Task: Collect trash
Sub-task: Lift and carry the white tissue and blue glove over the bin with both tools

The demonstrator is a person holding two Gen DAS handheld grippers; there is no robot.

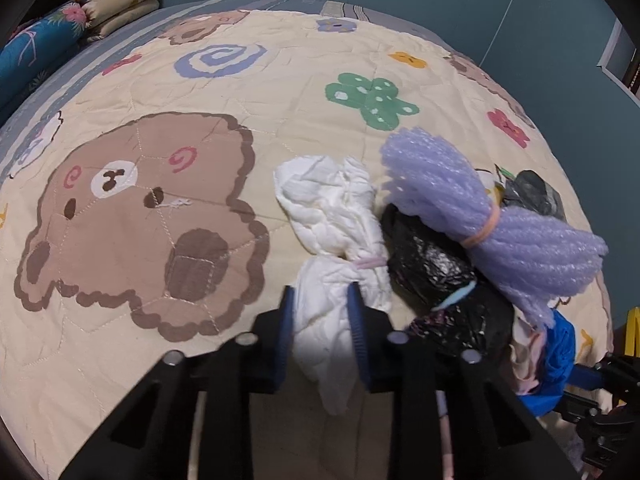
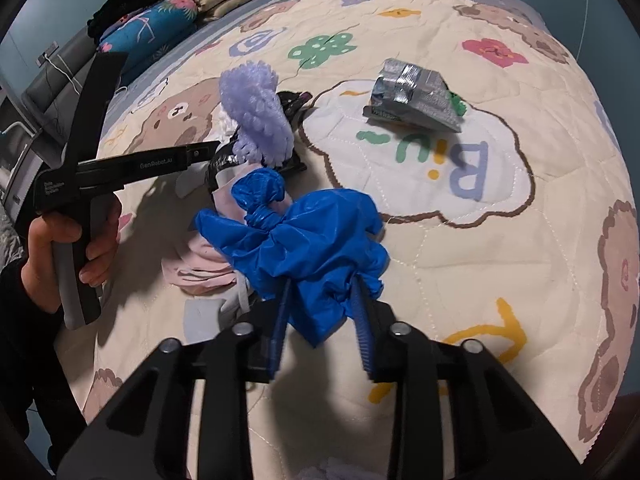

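Left tool [image 1: 320, 312] clamps the white wad's [image 1: 332, 216] near tail; right tool [image 2: 320, 304] grips the blue bag [image 2: 312, 240]. Both lie on the bed [image 1: 280, 92], in one pile with the purple foam [image 1: 448, 188] and black bag [image 1: 432, 264]. The wad's long axis runs straight away from my left tool. The foil pack [image 2: 416, 100] lies apart, far right, nearer my right tool.

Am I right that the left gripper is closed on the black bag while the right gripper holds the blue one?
Not quite: the left gripper is closed on the white bundle, as the left wrist view shows; the black bag lies beside it. The right gripper does hold the blue bag.
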